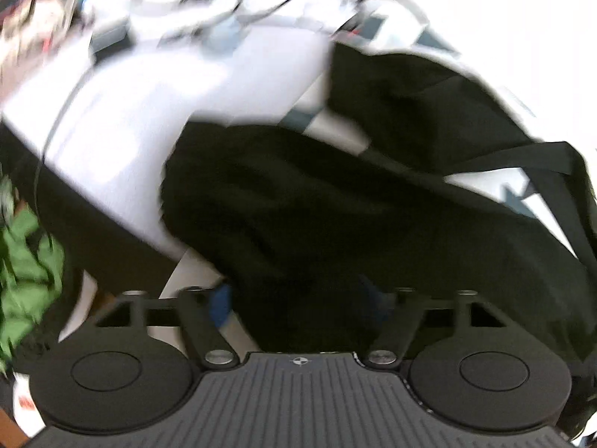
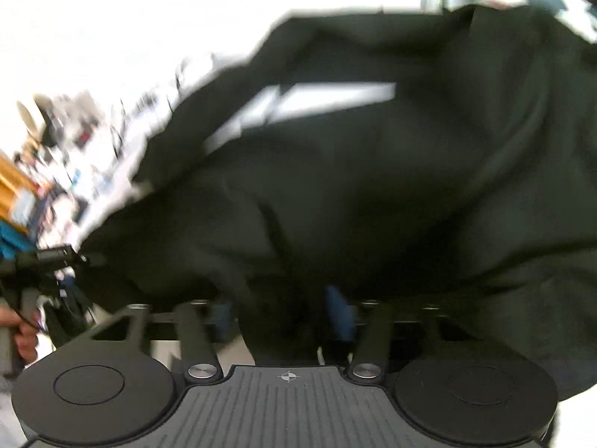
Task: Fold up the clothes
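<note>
A black garment hangs in the air in front of the left wrist camera, blurred by motion. My left gripper is shut on its edge; the blue fingertips are partly buried in the cloth. In the right wrist view the same black garment fills most of the frame. My right gripper is shut on another part of its edge, with one blue fingertip showing. The left gripper and the hand holding it show at the left edge of the right wrist view.
A white table with a dark front edge lies beyond the garment, with cables and clutter at its far side. A green cloth sits low on the left. Blurred shelves with objects stand to the left.
</note>
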Available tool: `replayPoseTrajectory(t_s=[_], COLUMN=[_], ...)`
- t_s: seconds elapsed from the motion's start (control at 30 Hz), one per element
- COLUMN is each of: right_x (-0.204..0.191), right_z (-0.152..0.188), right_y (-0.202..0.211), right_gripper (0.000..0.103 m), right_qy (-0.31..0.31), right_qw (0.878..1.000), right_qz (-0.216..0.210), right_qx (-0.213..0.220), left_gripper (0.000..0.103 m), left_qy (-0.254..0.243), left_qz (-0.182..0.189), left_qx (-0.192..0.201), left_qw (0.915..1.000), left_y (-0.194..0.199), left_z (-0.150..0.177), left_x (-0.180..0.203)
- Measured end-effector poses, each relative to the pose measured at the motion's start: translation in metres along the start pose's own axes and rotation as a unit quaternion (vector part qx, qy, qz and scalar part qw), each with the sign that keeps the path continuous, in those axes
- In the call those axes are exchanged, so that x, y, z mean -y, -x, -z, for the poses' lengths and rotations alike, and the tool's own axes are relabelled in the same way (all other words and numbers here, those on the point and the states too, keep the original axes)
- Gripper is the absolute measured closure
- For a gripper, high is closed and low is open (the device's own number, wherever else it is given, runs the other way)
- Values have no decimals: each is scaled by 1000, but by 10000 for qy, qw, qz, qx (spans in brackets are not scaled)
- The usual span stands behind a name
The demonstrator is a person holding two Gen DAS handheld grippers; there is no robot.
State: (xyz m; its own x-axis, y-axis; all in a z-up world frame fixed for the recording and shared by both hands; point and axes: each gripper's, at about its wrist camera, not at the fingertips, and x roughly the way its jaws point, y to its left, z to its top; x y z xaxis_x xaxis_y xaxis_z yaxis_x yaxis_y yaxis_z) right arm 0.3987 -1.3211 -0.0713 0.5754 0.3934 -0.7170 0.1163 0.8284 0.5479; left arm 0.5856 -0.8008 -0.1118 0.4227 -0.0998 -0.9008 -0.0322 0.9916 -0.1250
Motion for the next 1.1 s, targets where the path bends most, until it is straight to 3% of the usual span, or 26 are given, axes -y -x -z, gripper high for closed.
replayPoseTrajectory(t_s=[0.1, 0.2, 0.33, 0.53, 0.63, 0.73, 0.8, 0.87, 1.1], right_x=[12, 38, 78, 131, 148, 167, 180, 197, 262], right_z=[-17, -39, -71, -117, -135, -144, -140, -130, -114], right_y=[45, 105, 190, 284, 298, 283, 260, 239, 214], right_gripper=[37, 37, 36, 35, 34, 34, 34, 34, 33], right_qy=[-216, -692, -1033, -1265, -1383, -1665, -1861, -2129, -2946], right_qw=[9969, 9847, 9577, 9203, 9113, 9146, 9177, 9163, 8888], right_qz=[-193, -352, 70, 553, 622, 774, 1013, 1258, 2086], right_qx=[727, 1558, 2685, 3660, 3828, 3604, 3359, 3150, 2824], left_gripper=[27, 27, 19, 16, 16, 16, 16, 16, 16], left_qy=[-327, -623, -1176, -1757, -2263, -2533, -2635, -2743, -2899], left_qz=[193, 474, 1038, 1937, 2408, 2984, 3243, 3300, 3469], left_qx=[337, 633, 961, 1115, 1076, 1030, 862, 525, -268], left_qw=[9987, 9949, 9829, 9587, 9377, 9144, 9044, 9017, 8916], left_y=[24, 43, 66, 70, 62, 39, 15, -9, -72], left_z=[-5, -10, -10, -20, -17, -8, 1, 6, 11], left_x=[37, 78, 141, 240, 288, 325, 343, 362, 408])
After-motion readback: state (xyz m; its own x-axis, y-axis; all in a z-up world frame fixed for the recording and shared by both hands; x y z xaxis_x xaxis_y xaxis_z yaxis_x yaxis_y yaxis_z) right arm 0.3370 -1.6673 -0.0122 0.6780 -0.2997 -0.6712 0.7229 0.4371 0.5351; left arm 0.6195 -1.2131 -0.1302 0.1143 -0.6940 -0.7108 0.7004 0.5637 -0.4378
